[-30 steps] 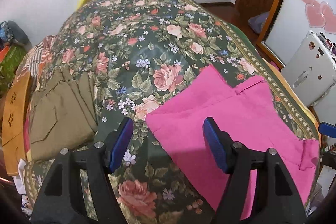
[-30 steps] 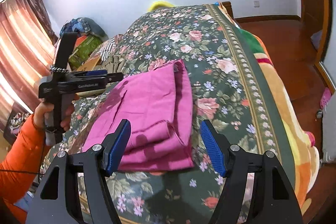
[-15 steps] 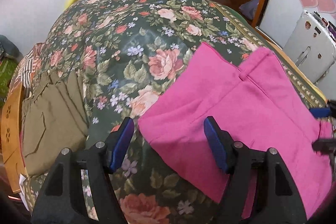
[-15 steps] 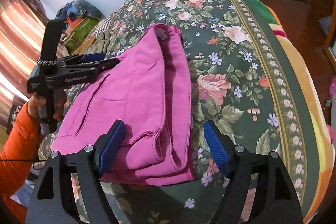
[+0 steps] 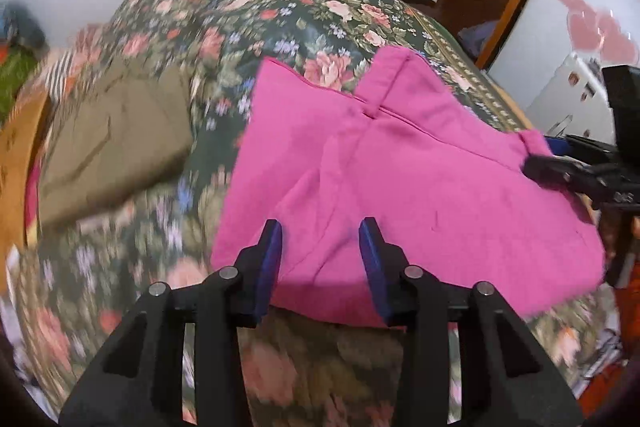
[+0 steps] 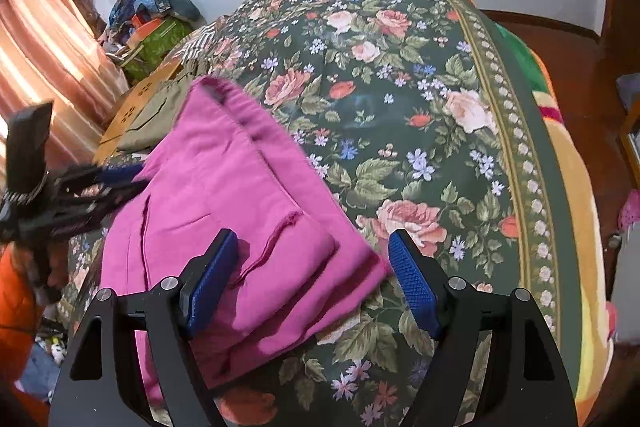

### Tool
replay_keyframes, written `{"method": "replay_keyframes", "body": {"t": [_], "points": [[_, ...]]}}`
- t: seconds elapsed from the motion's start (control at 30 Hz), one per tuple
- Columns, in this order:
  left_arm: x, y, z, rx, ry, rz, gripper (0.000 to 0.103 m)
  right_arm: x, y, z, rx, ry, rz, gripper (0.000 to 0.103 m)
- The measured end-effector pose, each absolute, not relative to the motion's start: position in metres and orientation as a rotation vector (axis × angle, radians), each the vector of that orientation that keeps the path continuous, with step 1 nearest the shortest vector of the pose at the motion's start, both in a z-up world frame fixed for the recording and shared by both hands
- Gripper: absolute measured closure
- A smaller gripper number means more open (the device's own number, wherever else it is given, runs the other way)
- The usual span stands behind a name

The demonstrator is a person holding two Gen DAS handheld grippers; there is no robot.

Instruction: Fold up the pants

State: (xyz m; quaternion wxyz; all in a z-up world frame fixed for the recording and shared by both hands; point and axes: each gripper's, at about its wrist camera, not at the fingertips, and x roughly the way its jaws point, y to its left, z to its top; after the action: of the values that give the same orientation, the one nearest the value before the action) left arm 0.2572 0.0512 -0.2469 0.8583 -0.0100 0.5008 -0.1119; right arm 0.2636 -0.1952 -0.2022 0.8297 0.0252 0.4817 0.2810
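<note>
The bright pink cotton pants (image 5: 400, 179) lie partly folded on the dark green rose-patterned bedspread (image 6: 420, 115), near its front edge, an olive-brown folded garment (image 5: 112, 143) well apart to the side. The left gripper (image 5: 320, 247) hovers over the near hem, its blue pads apart and narrowing; motion blur makes contact hard to judge. The right gripper (image 6: 312, 279) stands wide apart around the stacked leg ends. The step looks like gripping for another fold; next, both must clamp all layers evenly.
</note>
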Motion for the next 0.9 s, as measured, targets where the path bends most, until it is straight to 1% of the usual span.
{"method": "replay_keyframes", "body": {"t": [0.27, 0.57, 0.83, 0.9], "points": [[0.192, 0.07, -0.236, -0.223, 1.056, -0.208, 0.062, 0.246, -0.191, -0.188, 0.03, 1.001, 0.6, 0.028], [0.139, 0.075, -0.227, -0.24, 1.044, -0.164, 0.063, 0.219, -0.181, -0.17, -0.022, 0.96, 0.601, 0.028], [0.137, 0.082, -0.202, -0.201, 0.952, -0.14, 0.063, 0.198, -0.174, -0.157, -0.025, 0.893, 0.625, 0.029], [0.146, 0.081, -0.2, -0.2, 0.934, -0.15, 0.063, 0.194, -0.173, -0.16, -0.023, 0.897, 0.623, 0.035]]}}
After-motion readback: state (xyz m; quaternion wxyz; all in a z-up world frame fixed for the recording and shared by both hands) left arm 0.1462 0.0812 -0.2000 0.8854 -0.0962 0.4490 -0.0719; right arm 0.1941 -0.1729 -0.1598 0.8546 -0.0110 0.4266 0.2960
